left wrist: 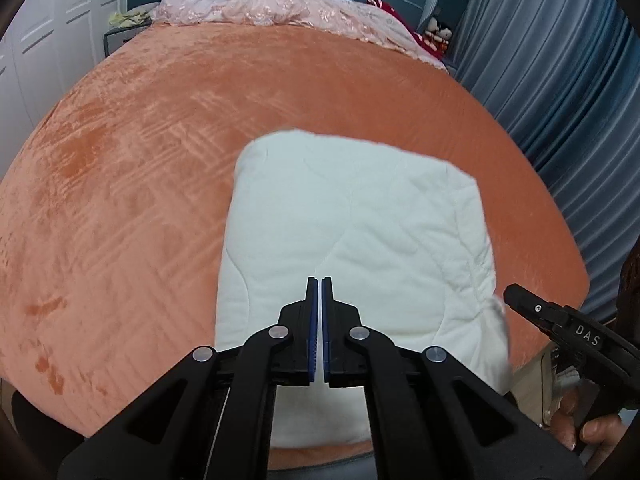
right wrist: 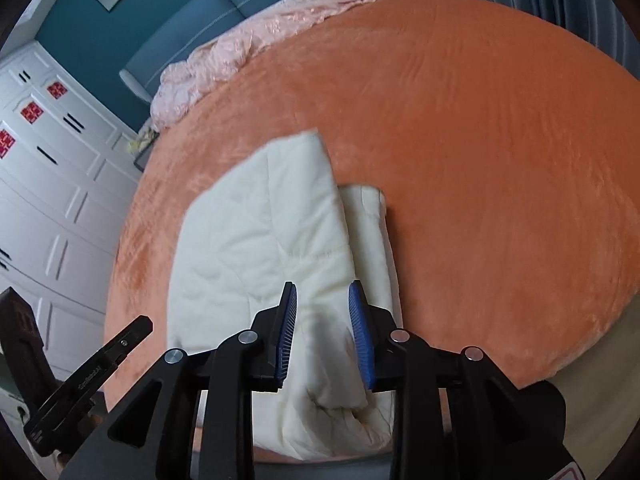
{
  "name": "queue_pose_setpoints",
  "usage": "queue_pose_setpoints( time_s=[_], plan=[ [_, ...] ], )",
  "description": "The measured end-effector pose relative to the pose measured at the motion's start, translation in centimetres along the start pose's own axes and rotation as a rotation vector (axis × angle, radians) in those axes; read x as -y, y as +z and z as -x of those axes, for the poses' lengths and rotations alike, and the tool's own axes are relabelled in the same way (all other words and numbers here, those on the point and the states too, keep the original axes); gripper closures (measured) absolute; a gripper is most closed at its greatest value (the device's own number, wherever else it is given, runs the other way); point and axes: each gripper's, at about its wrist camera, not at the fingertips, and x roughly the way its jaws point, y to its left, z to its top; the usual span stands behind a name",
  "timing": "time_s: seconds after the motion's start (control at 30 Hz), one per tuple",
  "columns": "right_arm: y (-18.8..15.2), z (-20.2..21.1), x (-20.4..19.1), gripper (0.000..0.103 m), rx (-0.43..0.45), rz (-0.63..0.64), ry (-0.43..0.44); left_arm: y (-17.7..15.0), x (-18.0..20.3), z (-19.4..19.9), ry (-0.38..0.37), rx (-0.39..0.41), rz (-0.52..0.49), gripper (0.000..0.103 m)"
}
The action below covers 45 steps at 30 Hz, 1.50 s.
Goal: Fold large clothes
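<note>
Letting go cleanly: the half-open right gripper [right wrist: 322,300] should be lifted clear of the folded white quilt [right wrist: 256,248] at lower centre, the left gripper [left wrist: 319,284] kept closed and empty.

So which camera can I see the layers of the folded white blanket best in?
The right wrist view. There the white blanket shows its top layer lying over a lower fold along its right edge, on the orange bed cover. The left wrist view shows mostly its flat quilted top, so the layers barely show.
</note>
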Motion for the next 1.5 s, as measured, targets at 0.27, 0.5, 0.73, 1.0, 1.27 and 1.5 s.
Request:
queue_pose_setpoints(
  time_s=[0.27,0.5,0.73,1.0,1.27,1.5],
  plan=[
    [6.3,-4.7,-1.3,0.042,0.01,-0.13,0.033,6.5,-1.7,-2.5,0.012,-0.008,0.068,0.102],
    [6.1,-8.6,-2.2,0.093,0.009,-0.141,-0.034,7.7,-1.6,-6.8,0.02,-0.06,0.057,0.102],
    [4.9,-12.0,-0.3,0.094,0.042,-0.019,-0.228,6.1,0.9,-11.9,0.055,-0.085,-0.015,0.102],
    [3.6,-15.4,-0.3,0.086,0.038,0.101,-0.285,4.2,1.9,-15.4,0.167,-0.042,-0.098,0.102],
    [3.6,-17.4,0.2,0.081,0.053,0.111,-0.255,3.5,1.7,-17.0,0.216,-0.01,-0.106,0.103],
    [3.6,-18.3,0.4,0.081,0.061,0.108,-0.235,3.2,1.8,-17.9,0.246,0.009,-0.109,0.103]
  ],
)
